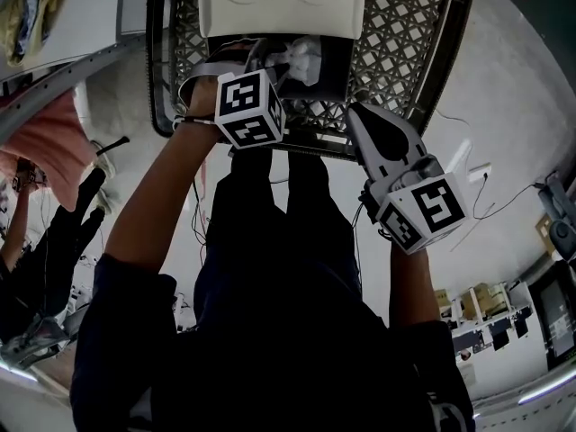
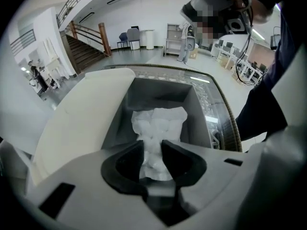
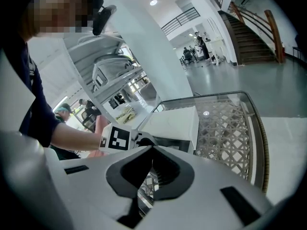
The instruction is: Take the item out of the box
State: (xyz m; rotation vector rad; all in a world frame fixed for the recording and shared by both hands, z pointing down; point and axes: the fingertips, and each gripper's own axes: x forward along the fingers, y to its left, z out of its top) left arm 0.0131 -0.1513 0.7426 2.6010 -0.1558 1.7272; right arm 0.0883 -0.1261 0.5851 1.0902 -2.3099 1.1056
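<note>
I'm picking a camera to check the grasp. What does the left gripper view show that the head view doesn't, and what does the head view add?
Left gripper view only: the white packet lies between the left gripper's jaws, inside the box's grey walls; whether the pads press it is unclear. Head view only: the right gripper, held off the box near the table's edge. Both: the open box, its white lid, the packet and the table.

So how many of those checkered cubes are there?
2: one cube on the left tongs gripping the wrapped item in the box, the other on the right tongs over the table's edge.
</note>
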